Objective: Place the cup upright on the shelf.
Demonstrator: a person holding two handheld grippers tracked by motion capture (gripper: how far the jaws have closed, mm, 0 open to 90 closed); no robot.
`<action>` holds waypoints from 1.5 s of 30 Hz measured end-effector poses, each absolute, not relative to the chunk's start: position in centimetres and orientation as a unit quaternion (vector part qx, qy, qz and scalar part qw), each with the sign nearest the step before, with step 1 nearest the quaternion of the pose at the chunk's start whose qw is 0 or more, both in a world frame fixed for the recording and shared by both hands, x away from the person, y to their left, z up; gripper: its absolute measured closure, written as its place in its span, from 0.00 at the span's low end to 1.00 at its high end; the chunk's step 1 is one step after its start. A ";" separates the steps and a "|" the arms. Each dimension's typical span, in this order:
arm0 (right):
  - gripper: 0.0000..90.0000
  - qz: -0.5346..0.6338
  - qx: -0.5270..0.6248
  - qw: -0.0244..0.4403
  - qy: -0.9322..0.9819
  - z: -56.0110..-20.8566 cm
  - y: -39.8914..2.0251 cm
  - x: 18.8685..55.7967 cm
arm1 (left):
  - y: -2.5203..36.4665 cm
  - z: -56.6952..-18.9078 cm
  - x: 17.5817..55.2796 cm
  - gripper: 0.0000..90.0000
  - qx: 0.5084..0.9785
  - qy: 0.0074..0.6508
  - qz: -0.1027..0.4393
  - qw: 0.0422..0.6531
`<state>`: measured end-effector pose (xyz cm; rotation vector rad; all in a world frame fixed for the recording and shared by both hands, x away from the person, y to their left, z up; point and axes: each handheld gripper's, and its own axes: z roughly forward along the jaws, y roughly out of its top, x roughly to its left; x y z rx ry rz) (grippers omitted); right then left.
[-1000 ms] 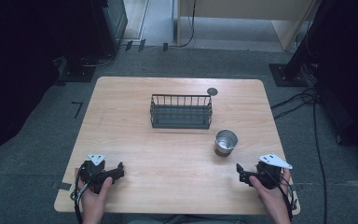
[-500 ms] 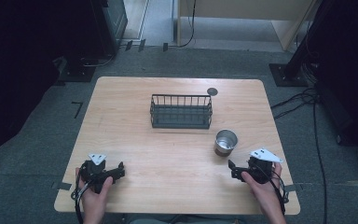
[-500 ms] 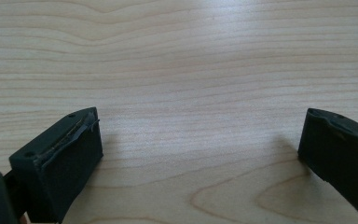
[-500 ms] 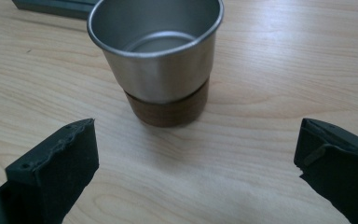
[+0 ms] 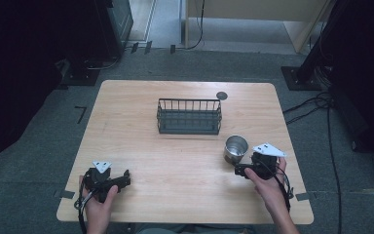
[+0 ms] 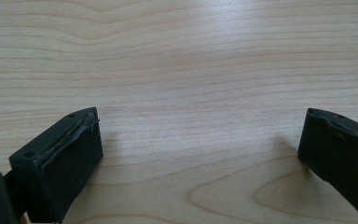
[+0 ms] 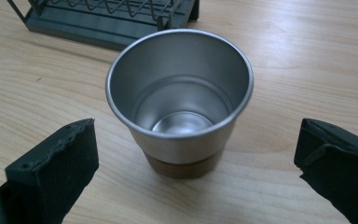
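Looking along my right gripper [image 7: 196, 168], I see its jaws spread wide just short of the steel cup [image 7: 180, 100], which stands upright on the bench [image 5: 141, 141] near the wire basket [image 5: 189, 116]. My left gripper [image 6: 200, 154] is wide too, over bare wood.

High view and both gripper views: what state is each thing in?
Metal cup: upright, empty, on the table, ungrasped.
Wire basket: upright, empty.
Left tongs: open, over bare wood.
Right tongs: open, just short of the cup.
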<state>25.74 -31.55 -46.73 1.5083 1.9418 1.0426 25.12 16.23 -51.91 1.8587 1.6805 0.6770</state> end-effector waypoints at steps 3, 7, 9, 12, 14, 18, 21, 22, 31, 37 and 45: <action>0.00 0.380 0.548 0.232 0.708 -46.6 -31.2 26.3 | 16.2 -51.9 25.1 0.00 0.690 0.623 0.250 0.270; 0.00 0.381 0.548 0.230 0.708 -46.6 -30.9 26.8 | 16.2 -51.9 25.1 0.00 0.690 0.623 0.251 0.270; 0.00 0.381 0.549 0.229 0.708 -46.6 -30.8 27.1 | 16.2 -51.9 25.1 0.00 0.690 0.623 0.251 0.270; 0.00 0.381 0.550 0.228 0.707 -46.7 -30.6 27.4 | 16.2 -51.9 25.1 0.00 0.690 0.623 0.251 0.270; 0.00 0.380 0.551 0.228 0.707 -46.7 -30.5 27.5 | 16.2 -51.9 25.1 0.00 0.690 0.623 0.251 0.270; 0.00 0.376 0.552 0.230 0.708 -46.9 -30.1 27.9 | 16.2 -51.9 25.1 0.00 0.690 0.623 0.250 0.270; 0.00 0.369 0.555 0.230 0.709 -47.2 -29.9 28.2 | 16.2 -51.9 25.1 0.00 0.690 0.623 0.251 0.270; 0.00 0.364 0.560 0.229 0.708 -47.5 -29.7 28.5 | 16.2 -51.9 25.1 0.00 0.690 0.623 0.251 0.270; 0.04 0.358 0.566 0.239 0.703 -47.9 -29.5 29.1 | 16.2 -51.9 25.1 0.00 0.690 0.623 0.251 0.270; 0.09 0.352 0.566 0.243 0.705 -48.1 -29.2 29.3 | 16.2 -51.9 25.1 0.00 0.690 0.623 0.251 0.270; 0.17 0.349 0.568 0.250 0.702 -48.1 -28.9 29.4 | 16.2 -51.9 25.1 0.00 0.690 0.623 0.251 0.270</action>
